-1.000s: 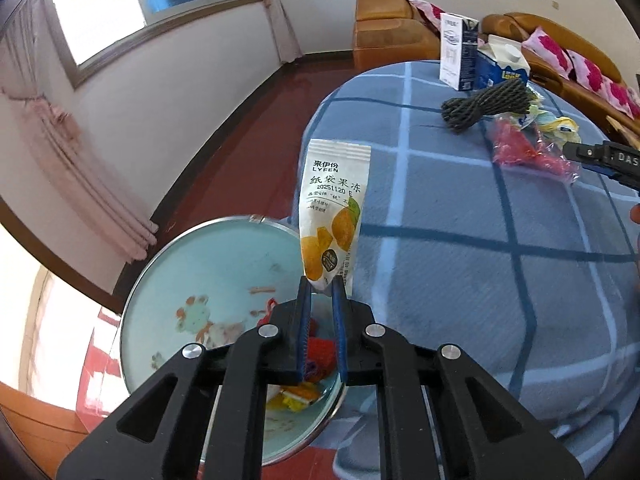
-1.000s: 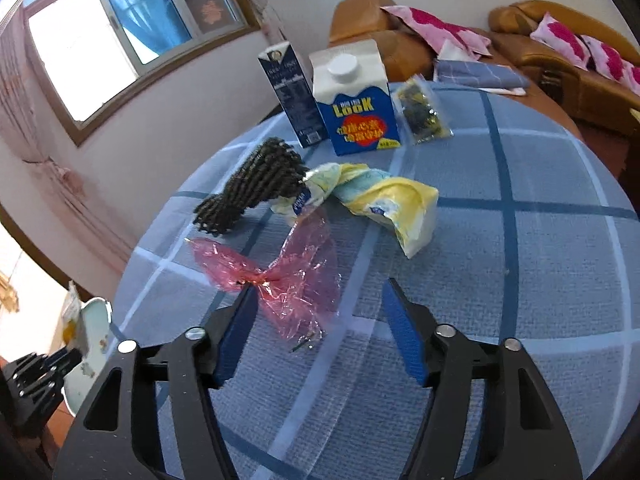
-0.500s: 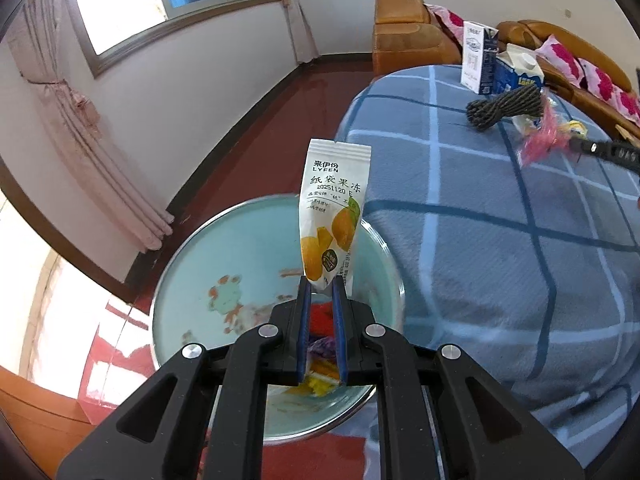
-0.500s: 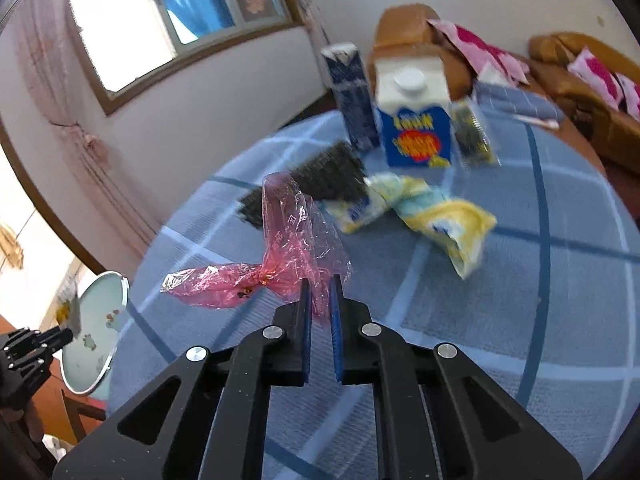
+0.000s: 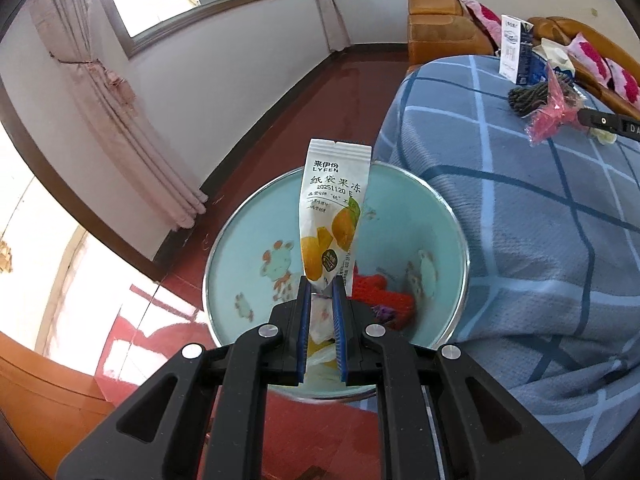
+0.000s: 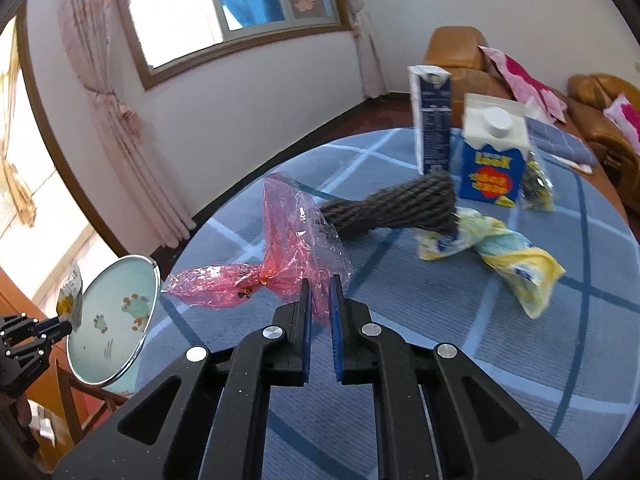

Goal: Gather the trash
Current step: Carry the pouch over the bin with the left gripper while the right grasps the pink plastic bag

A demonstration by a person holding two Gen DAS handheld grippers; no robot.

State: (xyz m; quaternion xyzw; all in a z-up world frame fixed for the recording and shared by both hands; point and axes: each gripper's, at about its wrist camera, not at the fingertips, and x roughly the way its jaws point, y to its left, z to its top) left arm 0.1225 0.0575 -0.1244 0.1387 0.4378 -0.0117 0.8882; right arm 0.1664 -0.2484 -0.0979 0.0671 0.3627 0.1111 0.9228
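My left gripper (image 5: 322, 286) is shut on a white jelly pouch (image 5: 334, 216) with orange fruit print and holds it upright above the light-blue trash bin (image 5: 248, 220), which holds red and yellow scraps. My right gripper (image 6: 319, 284) is shut on a crumpled pink plastic wrapper (image 6: 280, 264) and holds it above the blue checked tablecloth (image 6: 480, 340). The bin (image 6: 116, 312) and left gripper (image 6: 60, 330) also show at the left of the right wrist view. The wrapper (image 5: 550, 114) shows far right in the left wrist view.
On the table lie a dark rope bundle (image 6: 396, 208), a yellow crumpled bag (image 6: 516, 264), a blue-and-white milk carton (image 6: 494, 156), a tall dark carton (image 6: 432, 120) and a small clear packet (image 6: 538, 184). Brown sofas (image 5: 440, 28) stand behind. Red floor surrounds the bin.
My left gripper moved the pouch from the table edge to over the bin. My right gripper closed on the pink wrapper and lifted it off the table toward the bin side.
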